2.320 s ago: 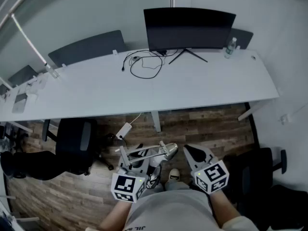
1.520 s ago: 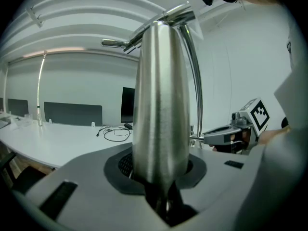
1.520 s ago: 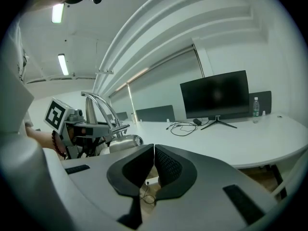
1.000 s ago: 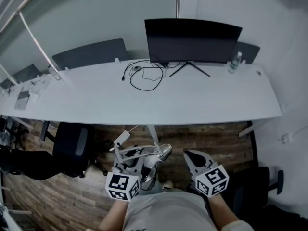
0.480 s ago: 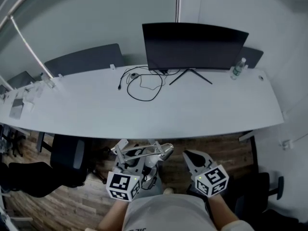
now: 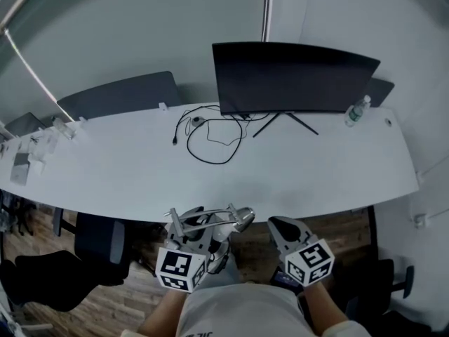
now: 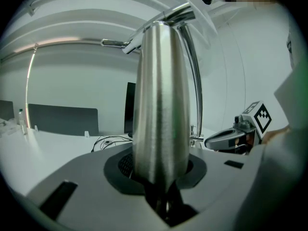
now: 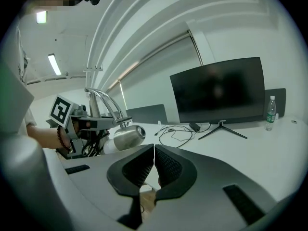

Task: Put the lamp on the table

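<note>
A silver desk lamp (image 6: 223, 222) with thin metal arms hangs in the air at the near edge of the long white table (image 6: 309, 181). My left gripper (image 6: 194, 234) is shut on it, and in the left gripper view its brushed metal body (image 7: 161, 105) stands upright between the pads and fills the middle. My right gripper (image 6: 278, 224) is beside it on the right, shut with nothing between its jaws (image 8: 154, 154). The right gripper view shows the lamp's rounded head (image 8: 126, 137) to the left, over the table's edge.
On the table stand a black monitor (image 6: 295, 76), a coiled black cable (image 6: 210, 137) and a water bottle (image 6: 356, 111) at the far right. Small items lie at the table's left end (image 6: 28, 156). A dark office chair (image 6: 98, 241) sits under the table on the left.
The table has come closer in the head view. Both grippers, the left one carrying the lamp, have moved forward from over the wooden floor to the table's near edge.
</note>
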The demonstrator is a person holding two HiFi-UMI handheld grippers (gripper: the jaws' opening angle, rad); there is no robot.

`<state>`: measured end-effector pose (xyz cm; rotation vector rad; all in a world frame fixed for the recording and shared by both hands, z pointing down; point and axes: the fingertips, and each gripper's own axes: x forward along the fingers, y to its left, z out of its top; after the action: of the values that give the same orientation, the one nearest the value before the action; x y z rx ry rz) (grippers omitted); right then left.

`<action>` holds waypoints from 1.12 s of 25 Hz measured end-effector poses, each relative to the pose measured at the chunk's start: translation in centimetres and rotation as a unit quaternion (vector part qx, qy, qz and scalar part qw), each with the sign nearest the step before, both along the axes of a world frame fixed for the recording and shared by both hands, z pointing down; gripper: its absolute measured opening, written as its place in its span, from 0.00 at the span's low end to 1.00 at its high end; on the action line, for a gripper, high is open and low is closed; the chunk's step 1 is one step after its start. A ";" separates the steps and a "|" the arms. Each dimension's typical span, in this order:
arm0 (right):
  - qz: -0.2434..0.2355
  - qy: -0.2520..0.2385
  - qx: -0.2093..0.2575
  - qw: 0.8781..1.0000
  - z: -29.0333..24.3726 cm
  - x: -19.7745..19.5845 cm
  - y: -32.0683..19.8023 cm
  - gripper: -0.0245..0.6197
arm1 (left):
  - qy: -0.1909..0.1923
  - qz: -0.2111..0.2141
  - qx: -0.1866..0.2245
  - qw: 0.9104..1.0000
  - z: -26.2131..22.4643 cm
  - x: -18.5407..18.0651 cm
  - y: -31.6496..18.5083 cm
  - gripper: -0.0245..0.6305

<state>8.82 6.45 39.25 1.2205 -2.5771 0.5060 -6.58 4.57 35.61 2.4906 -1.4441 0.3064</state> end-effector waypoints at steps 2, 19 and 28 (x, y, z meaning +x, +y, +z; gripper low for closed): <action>0.002 0.003 -0.001 1.000 -0.2 -0.6 -1.6 0.09 | 0.000 0.005 -0.001 1.000 0.0 -0.5 -1.6 0.20; 0.048 0.017 -0.006 0.999 -0.3 -3.7 -9.7 0.09 | -0.001 0.059 -0.014 0.998 0.8 -2.6 -9.1 0.20; 0.038 0.018 -0.008 0.999 -0.5 -3.1 -11.4 0.09 | 0.011 0.056 -0.013 0.998 0.4 -1.5 -10.3 0.20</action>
<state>5.68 -4.95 38.72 1.3141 -2.5002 0.5146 -8.07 -5.76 36.05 2.5512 -1.2864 0.3158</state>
